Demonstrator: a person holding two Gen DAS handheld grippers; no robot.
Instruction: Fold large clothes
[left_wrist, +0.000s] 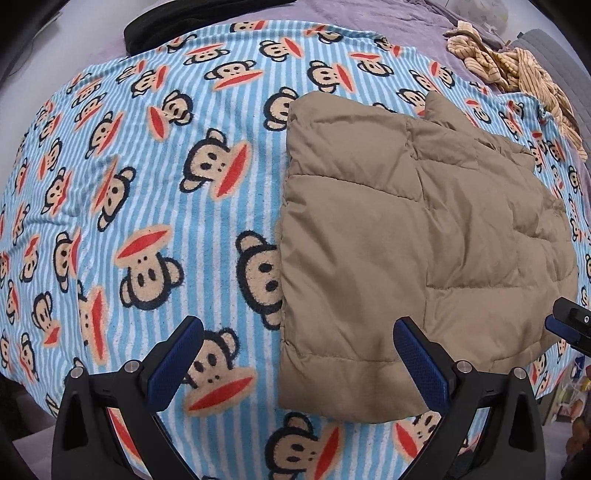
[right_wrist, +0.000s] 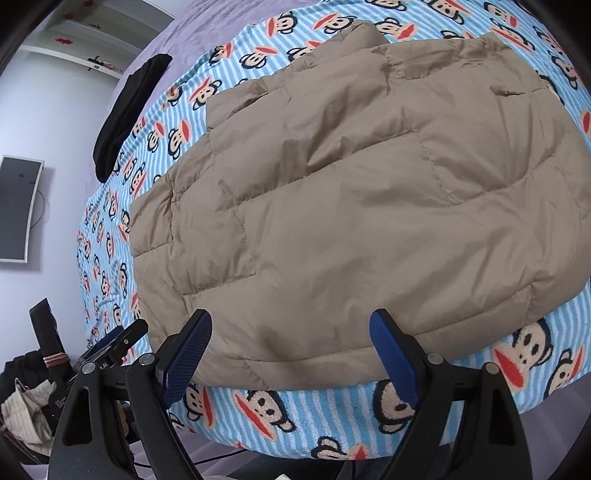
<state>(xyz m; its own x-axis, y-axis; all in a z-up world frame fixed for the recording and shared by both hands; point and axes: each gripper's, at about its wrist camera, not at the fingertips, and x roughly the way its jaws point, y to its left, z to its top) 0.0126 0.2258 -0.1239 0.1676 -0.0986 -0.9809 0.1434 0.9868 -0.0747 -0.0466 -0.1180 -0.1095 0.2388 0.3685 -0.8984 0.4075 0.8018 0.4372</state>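
The tan puffy jacket (left_wrist: 413, 236) was laid folded on the monkey blanket (left_wrist: 147, 184) near the bed's front edge. L hand-held gripper (left_wrist: 299, 362) & R hand-held gripper (right_wrist: 291, 354) were held wide open, nothing gripped.

one tan jacket (left_wrist: 406, 240), one monkey blanket (left_wrist: 147, 184), one black garment (left_wrist: 177, 22), two tongs (left_wrist: 299, 365) (right_wrist: 291, 354).
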